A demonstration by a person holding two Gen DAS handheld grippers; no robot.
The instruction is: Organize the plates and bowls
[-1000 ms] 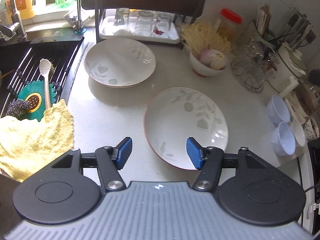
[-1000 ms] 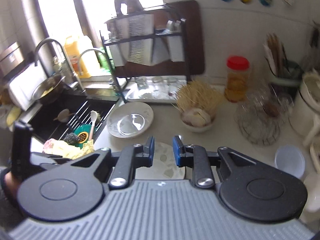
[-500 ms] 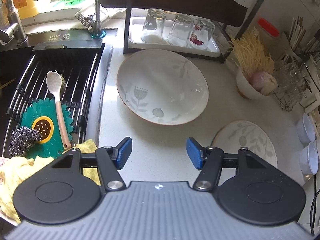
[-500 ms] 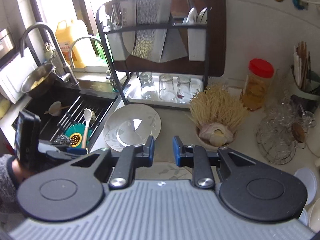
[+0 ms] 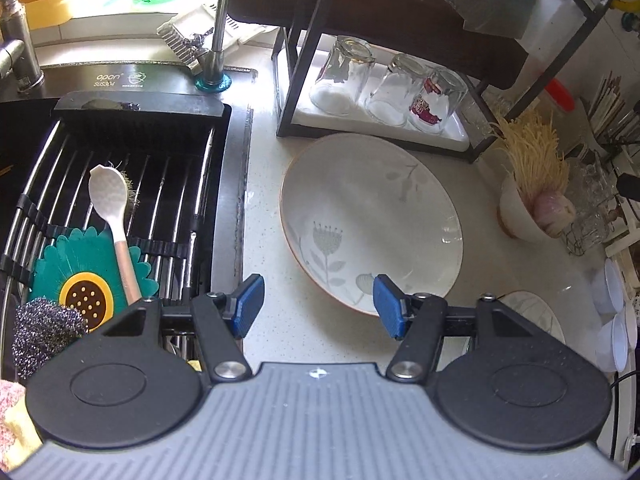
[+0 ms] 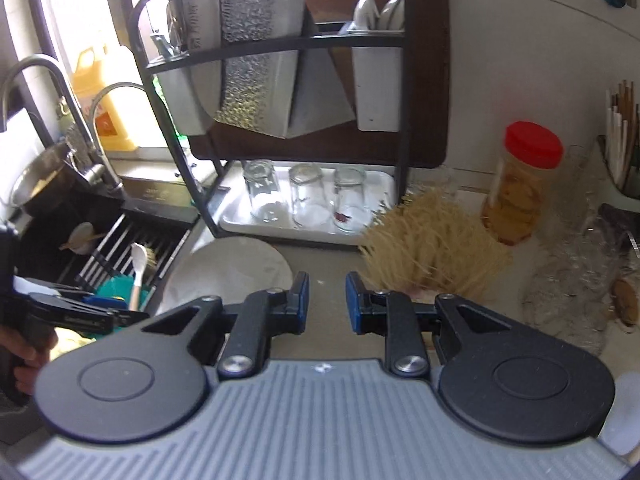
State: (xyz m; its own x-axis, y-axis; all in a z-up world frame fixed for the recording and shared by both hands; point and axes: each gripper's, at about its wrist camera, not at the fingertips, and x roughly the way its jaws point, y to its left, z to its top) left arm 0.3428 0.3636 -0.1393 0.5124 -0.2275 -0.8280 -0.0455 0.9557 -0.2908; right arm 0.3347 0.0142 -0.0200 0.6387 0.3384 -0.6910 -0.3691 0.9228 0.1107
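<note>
A large white plate with grey flower prints (image 5: 372,220) lies on the counter in front of the black dish rack (image 5: 400,40). My left gripper (image 5: 318,306) is open and empty, just short of the plate's near rim. A second patterned plate (image 5: 532,312) shows partly behind its right finger. Small white bowls (image 5: 612,320) sit at the far right. My right gripper (image 6: 327,300) is open a little and empty, held above the counter facing the rack (image 6: 280,80). The large plate (image 6: 228,272) lies below its left finger. The left gripper (image 6: 96,312) shows at the left.
The sink (image 5: 120,200) on the left holds a wire grid, a white spoon (image 5: 112,216), a green sunflower mat and a steel scourer. Three upturned glasses (image 5: 384,84) stand on the rack tray. A bowl of noodles and garlic (image 5: 532,192), a red-lidded jar (image 6: 520,184) and chopsticks stand at the right.
My left gripper has moved left and forward from the nearer plate to the far plate by the rack. My right gripper has moved forward toward the rack. Both jaws kept their openings.
</note>
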